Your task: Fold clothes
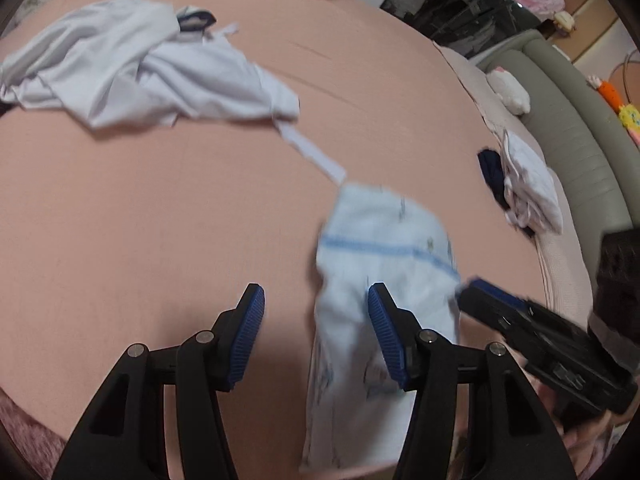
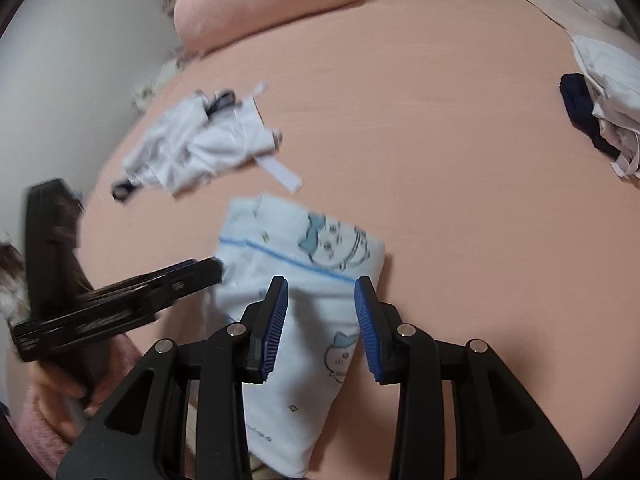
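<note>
Your crumpled white garment (image 1: 140,68) lies upper left on the bed (image 1: 160,208), while both wide claws, left claw (image 1: 316,336) and right claw (image 2: 321,328), flank the folded printed cloth (image 2: 296,280) running lengthwise toward you.

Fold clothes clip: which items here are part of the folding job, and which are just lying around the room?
Part of the job:
light blue printed garment
crumpled white garment
white and navy clothes pile
left gripper, right gripper, both open

Lying about:
pink pillow
white plush toy
orange and yellow toys
</note>
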The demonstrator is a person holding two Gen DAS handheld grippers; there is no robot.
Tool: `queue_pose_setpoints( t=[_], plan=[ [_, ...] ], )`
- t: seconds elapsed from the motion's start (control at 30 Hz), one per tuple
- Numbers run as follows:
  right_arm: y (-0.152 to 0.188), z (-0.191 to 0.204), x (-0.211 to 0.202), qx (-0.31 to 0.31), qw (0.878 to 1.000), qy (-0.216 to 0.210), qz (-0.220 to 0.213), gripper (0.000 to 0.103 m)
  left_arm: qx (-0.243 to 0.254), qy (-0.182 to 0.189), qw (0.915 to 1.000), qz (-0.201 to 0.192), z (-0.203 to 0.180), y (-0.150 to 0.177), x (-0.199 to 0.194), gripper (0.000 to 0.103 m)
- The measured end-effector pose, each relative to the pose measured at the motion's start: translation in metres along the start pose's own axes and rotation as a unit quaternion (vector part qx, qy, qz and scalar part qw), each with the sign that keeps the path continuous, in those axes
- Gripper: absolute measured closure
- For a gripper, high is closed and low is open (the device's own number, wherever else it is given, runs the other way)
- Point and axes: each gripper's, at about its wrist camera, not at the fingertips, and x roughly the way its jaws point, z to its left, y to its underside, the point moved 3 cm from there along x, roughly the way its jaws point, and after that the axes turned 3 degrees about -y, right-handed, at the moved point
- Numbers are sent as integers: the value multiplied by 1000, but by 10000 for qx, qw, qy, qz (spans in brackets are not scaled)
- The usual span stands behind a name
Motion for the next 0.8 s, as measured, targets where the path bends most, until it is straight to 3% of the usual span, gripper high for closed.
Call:
queue_pose_setpoints(
  t=[0.07,0.17,0.27,0.37,0.5,0.6,0.7,0.8],
  plan=[
    [5,1,8,14,9998,148,142,68,98,-30,9999,-88,-1,3,0,47],
    [10,-1,0,163,9998,67,19,67,331,171,9987,-354,-10,-14,-7,47],
    [5,-9,-6,356,9992,173,-96,67,909,207,9943,-526,-33,-31,-8,48],
    [1,-14,-9,406,9991,76,9,67,1446,272,9881,-443,-51,-38,-3,58],
    [16,-9,0,359,9989,116,291,67,1856,216,9822,-199,-63,-32,12,59],
    [34,-13,17,487,9973,186,523,67,1681,18,9857,-87,-61,-30,31,61],
    [42,-14,14,504,9977,185,407,69,1307,-14,9913,-169,-56,-37,36,61],
    [50,-11,10,353,9981,264,440,69,880,-462,9945,-331,-43,-50,39,64]
  ],
)
